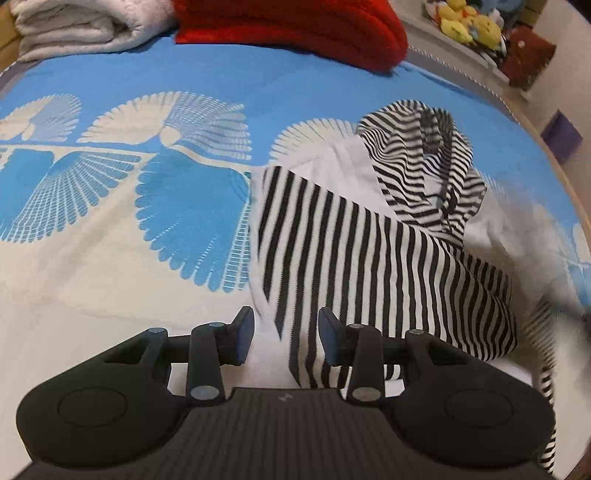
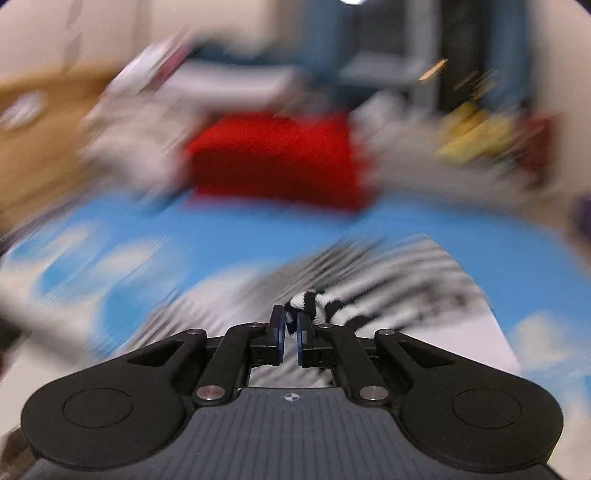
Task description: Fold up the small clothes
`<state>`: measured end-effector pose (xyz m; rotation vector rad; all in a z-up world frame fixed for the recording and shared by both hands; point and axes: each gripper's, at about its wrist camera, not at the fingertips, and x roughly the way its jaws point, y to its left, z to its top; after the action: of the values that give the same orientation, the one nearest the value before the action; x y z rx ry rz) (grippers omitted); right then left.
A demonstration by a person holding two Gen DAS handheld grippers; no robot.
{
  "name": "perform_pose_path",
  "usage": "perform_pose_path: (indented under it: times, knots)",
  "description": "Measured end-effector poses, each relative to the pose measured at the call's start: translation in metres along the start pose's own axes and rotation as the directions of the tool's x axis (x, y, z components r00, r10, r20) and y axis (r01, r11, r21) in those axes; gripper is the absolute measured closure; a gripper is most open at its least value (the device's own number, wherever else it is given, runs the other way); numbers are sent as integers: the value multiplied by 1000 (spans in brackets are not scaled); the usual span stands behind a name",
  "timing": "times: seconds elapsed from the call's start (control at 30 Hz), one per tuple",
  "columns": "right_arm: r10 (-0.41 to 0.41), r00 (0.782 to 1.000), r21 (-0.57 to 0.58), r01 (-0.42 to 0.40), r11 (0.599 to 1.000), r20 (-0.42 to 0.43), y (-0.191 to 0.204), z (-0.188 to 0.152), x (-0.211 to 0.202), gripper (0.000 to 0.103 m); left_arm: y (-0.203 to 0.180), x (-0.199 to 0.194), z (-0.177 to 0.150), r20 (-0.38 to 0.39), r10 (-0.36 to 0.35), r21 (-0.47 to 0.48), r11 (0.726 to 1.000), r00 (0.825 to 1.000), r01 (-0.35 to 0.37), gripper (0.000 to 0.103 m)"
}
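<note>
My right gripper [image 2: 290, 334] is pinched tight on a bunched edge of the striped shirt [image 1: 369, 251], the view around it smeared. My left gripper [image 1: 286, 338] hangs with fingers apart over the shirt's near edge, squeezing nothing. The shirt lies rumpled on the blue bedspread [image 1: 147, 66].

Red blanket [image 1: 295, 29], plush toys [image 1: 469, 22]

Left gripper [image 1: 286, 338] tips steeply down, jaws parted, blue pads clear of the striped garment [image 1: 369, 258] beneath them. Right gripper [image 2: 290, 334] angles down too, jaws pinched nearly together on a bunched fold of that striped cloth.
</note>
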<state>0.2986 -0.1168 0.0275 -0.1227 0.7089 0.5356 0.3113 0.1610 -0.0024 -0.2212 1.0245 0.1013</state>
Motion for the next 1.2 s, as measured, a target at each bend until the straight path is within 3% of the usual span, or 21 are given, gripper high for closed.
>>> perform_pose_path:
  times: [0.1, 0.23, 0.3, 0.4, 0.6, 0.77, 0.83, 0.93, 1.03, 1.07, 1.1, 1.13, 1.2]
  knots:
    - [19, 985, 9, -17, 1000, -170, 29, -20, 18, 84, 3, -2, -1, 1, 1, -7, 1000, 1000, -1, 61]
    - [9, 975, 218, 41, 975, -223, 0, -26, 25, 75, -2, 0, -5, -9, -16, 2, 1000, 1000, 16, 61]
    - [-13, 971, 354, 100, 930, -241, -26, -30, 28, 72, -7, 5, -7, -21, -34, 0, 999, 999, 34, 61]
    - [-34, 964, 527, 175, 832, -265, -62, -43, 28, 70, -17, 14, -9, -37, -84, -19, 996, 996, 83, 61]
    - [-45, 961, 679, 224, 699, -271, -105, -66, 27, 69, -65, 24, -18, 2, -174, 46, 984, 985, 174, 61]
    - [31, 940, 821, 279, 499, -339, -132, -104, 38, 69, -117, 30, -39, 51, -236, 184, 957, 970, 223, 61]
    - [55, 946, 864, 267, 427, -320, -138, -114, 38, 69, -135, 38, -49, 53, -234, 246, 945, 971, 214, 58]
    - [69, 945, 871, 266, 413, -321, -141, -112, 37, 69, -158, 57, -65, 33, -187, 349, 923, 982, 164, 46]
    - [81, 944, 878, 264, 399, -320, -144, -115, 38, 69, -169, 75, -78, 21, -86, 428, 901, 996, 69, 43]
    - [85, 944, 881, 263, 395, -319, -145, -116, 38, 69, -168, 74, -78, 38, -80, 421, 905, 996, 57, 49]
    - [87, 944, 881, 262, 394, -320, -145, -116, 39, 69, -165, 72, -75, 45, -64, 391, 920, 997, 41, 80]
    - [88, 943, 880, 262, 396, -320, -146, -116, 38, 69, -161, 70, -70, 44, -44, 355, 934, 998, 25, 90]
    - [86, 942, 877, 264, 402, -323, -147, -115, 38, 69, -140, 59, -58, 83, 7, 224, 974, 997, -25, 90]
